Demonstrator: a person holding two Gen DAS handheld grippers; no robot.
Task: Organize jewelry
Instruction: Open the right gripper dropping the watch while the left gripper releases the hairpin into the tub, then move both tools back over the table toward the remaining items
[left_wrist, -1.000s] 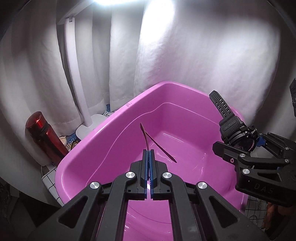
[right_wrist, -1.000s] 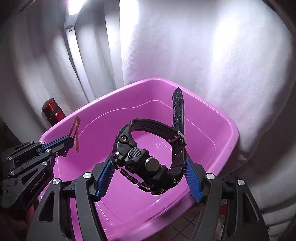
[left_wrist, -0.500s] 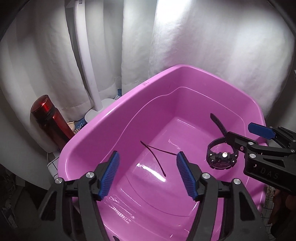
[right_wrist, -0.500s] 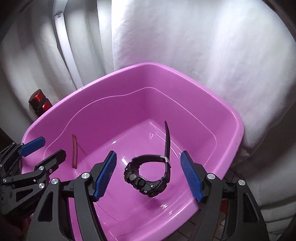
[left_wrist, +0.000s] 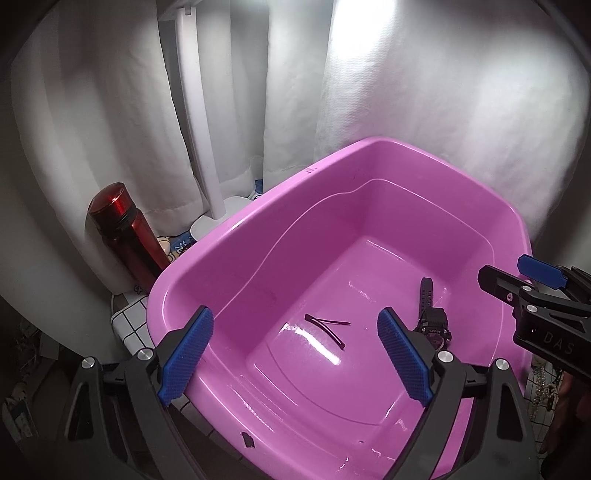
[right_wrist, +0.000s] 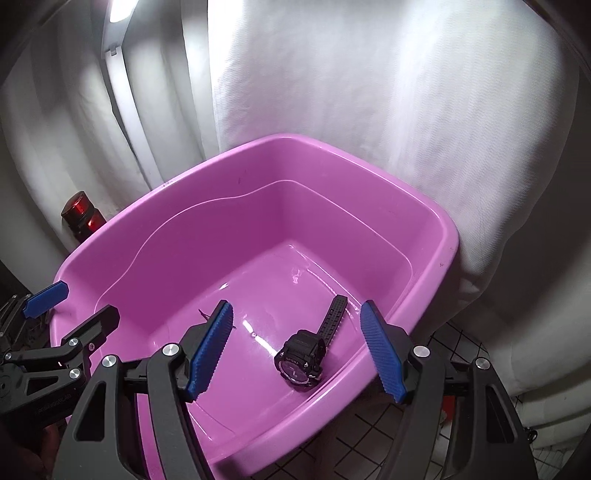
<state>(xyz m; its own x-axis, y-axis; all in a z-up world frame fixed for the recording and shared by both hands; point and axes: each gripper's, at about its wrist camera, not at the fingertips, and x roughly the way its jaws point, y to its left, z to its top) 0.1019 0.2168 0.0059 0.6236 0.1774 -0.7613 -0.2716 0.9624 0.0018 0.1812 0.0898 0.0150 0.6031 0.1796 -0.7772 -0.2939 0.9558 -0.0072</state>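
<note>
A pink plastic tub sits in front of both grippers. A black sport watch lies on the tub floor near the right wall; it also shows in the left wrist view. A thin dark hair clip lies on the tub floor left of the watch; only its tip shows in the right wrist view. My left gripper is open and empty above the tub's near rim. My right gripper is open and empty above the watch.
A red bottle stands left of the tub by a white lamp post and its base. White curtains hang behind. The tub rests on a white tiled surface. A beaded chain lies at the right edge.
Both grippers opened and pulled back and up. The hair clip dropped from the left gripper and the watch from the right; both now lie on the tub floor.
</note>
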